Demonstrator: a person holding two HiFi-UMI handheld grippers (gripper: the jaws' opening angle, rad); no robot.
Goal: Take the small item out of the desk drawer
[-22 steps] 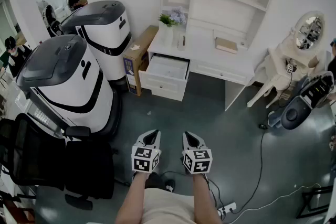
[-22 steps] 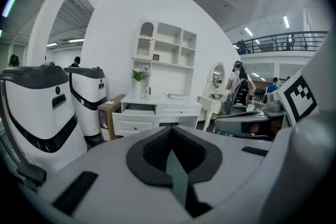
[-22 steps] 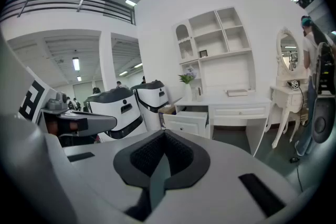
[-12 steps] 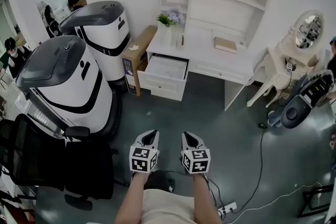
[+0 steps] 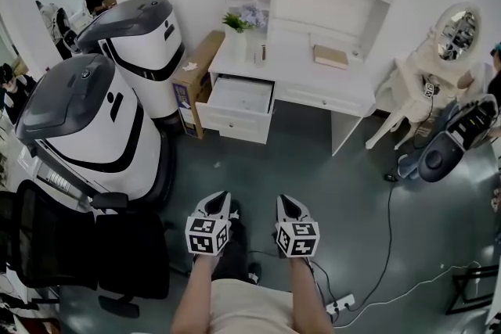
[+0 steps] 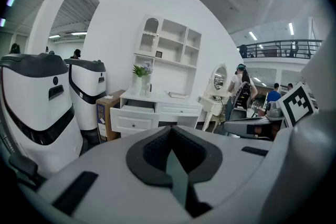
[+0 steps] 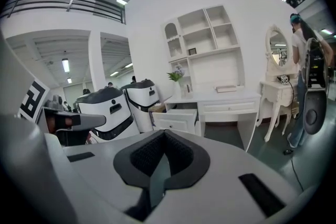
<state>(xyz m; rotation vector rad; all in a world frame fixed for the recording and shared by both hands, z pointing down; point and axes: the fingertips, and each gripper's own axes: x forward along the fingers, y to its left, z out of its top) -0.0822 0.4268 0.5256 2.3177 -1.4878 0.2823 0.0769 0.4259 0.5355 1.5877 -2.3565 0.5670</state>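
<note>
Both down-tilted: left gripper [image 5: 221, 199] beside right gripper [image 5: 284, 202].

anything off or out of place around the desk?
Only one drawer of the desk stands pulled out, and a loose cable trails across the floor at right. Nothing looks spilled, tipped or damaged.

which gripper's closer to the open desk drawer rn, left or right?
Left, by a little. In the head view the left gripper sits almost straight below the open drawer. The right gripper is offset to the drawer's right. Both are far short of it.
</note>
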